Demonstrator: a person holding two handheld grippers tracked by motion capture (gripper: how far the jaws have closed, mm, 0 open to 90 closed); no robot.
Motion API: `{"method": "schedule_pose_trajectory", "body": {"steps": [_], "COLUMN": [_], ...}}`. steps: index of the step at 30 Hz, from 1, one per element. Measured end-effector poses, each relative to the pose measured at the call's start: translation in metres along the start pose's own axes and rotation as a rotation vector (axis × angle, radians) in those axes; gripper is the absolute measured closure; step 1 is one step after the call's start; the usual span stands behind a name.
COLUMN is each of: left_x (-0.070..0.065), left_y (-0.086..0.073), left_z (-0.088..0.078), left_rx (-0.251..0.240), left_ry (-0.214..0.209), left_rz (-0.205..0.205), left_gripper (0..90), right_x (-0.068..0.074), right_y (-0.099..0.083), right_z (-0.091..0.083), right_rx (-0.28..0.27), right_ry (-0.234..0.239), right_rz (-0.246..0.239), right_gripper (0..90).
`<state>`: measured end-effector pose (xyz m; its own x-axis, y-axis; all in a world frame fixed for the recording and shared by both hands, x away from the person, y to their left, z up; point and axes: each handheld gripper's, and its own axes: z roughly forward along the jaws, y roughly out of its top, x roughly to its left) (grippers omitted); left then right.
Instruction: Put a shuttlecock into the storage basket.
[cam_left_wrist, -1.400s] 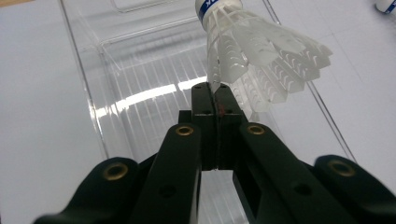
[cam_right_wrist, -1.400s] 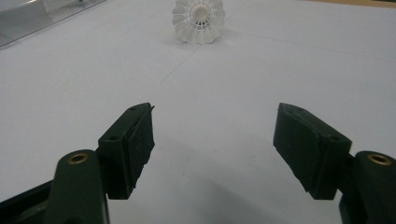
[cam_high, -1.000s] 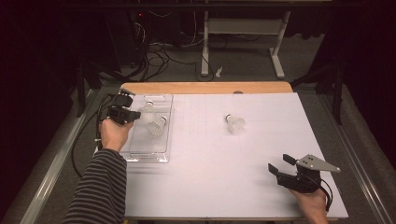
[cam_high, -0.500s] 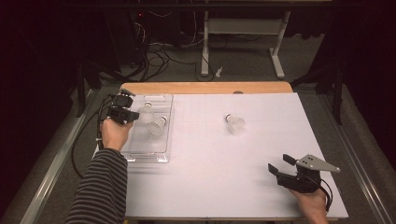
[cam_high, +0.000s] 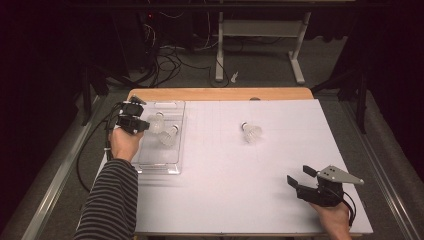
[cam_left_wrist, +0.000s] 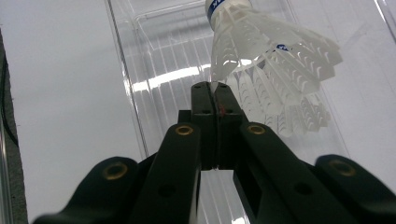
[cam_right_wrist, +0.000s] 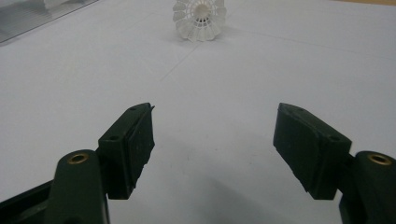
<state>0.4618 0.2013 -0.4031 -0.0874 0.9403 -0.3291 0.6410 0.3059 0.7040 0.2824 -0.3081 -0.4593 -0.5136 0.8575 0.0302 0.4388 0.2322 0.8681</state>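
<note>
White plastic shuttlecock (cam_left_wrist: 271, 65), lattice-ribbed skirt flaring like a cone, hangs over the clear ribbed plastic tray (cam_high: 167, 155) at the counter's (cam_high: 240, 200) left edge, its skirt rim pinched in the clenched left hand-held gripper (cam_left_wrist: 215, 100). Left forearm reaches forward in a striped sleeve (cam_high: 107, 205). Shuttlecock's long axis tilts, blue-banded cork end up and away from the jaws; right hand-held gripper (cam_right_wrist: 212, 144) is released, jaws wide, low over the counter.

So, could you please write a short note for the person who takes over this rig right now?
Left gripper: shut on the skirt edge of a shuttlecock, over the clear tray.
Right gripper: open, holding nothing, near the table's right front corner.
Done: a second shuttlecock lies in the tray.
Left: release the held one into the tray, then probably fetch the last shuttlecock, which lies on the white table.
</note>
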Motion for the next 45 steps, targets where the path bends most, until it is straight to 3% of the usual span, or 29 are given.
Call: {"method": "schedule_pose_trajectory", "body": {"steps": [7,17,24,33,45], "left_x": [0.0,-0.006,-0.013,-0.021,-0.025], "left_y": [-0.001,-0.004,-0.006,-0.015,-0.025], "left_z": [0.003,-0.006,-0.019,-0.03,-0.041], "left_rx": [0.004,-0.013,-0.032,-0.028,-0.047], "left_ry": [-0.001,-0.011,-0.043,-0.071,-0.094], "left_rz": [0.004,0.047,0.058,0.082,0.083], "left_gripper": [88.1,66.8,56.9,51.7,46.8], "right_x": [0.0,0.0,0.0,0.0,0.001], "right_y": [0.0,0.0,0.0,0.0,0.0], "right_z": [0.0,0.0,-0.001,-0.001,-0.001], "right_rx": [-0.001,-0.003,-0.004,-0.006,-0.008], "right_ry": [0.0,-0.002,-0.003,-0.004,-0.003], "right_rz": [0.001,-0.002,0.0,-0.002,-0.008], "right_gripper": [29.6,29.6,29.7,29.7,29.7]}}
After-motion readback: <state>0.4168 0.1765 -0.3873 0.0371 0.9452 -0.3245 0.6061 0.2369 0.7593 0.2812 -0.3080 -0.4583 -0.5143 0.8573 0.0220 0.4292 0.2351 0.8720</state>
